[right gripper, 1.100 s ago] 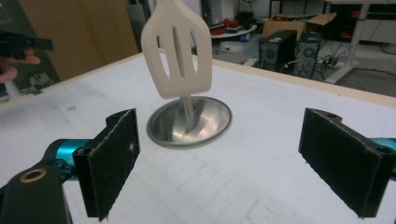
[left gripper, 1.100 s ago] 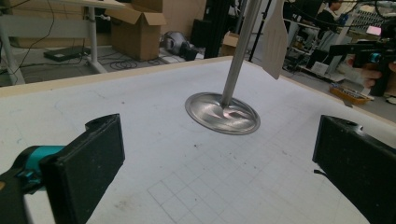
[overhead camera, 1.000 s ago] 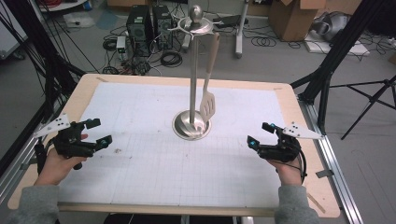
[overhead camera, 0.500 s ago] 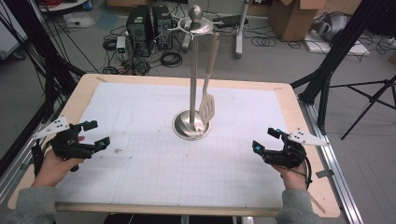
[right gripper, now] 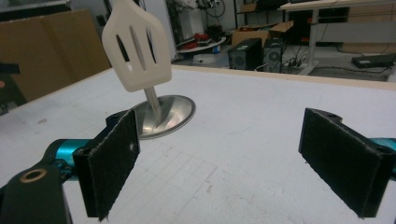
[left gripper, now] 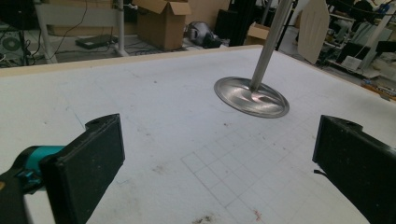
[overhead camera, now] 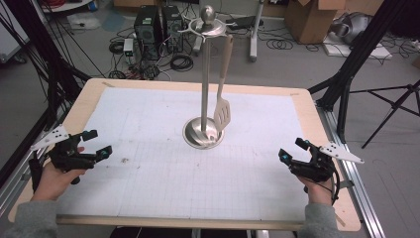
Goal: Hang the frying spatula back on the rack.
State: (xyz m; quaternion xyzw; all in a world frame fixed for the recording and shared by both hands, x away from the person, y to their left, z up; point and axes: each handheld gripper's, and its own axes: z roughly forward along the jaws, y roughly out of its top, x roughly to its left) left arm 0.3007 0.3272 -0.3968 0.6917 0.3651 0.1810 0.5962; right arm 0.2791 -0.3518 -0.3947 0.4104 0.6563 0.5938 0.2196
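Observation:
A steel utensil stand rises from a round base at the table's middle. A cream slotted spatula hangs from the stand's top ring, its blade just above the base. My left gripper rests near the table's left edge, open, nothing between its jaws. My right gripper sits near the front right, open and empty, pointing toward the stand.
A white gridded mat covers the wooden table. Beyond the far edge stand computer towers, cables and cardboard boxes. Black tripod legs rise past the right edge.
My right hand has drifted back toward the table's front right corner and slightly lower. The spatula swings a little on its hook. The left hand stays put.

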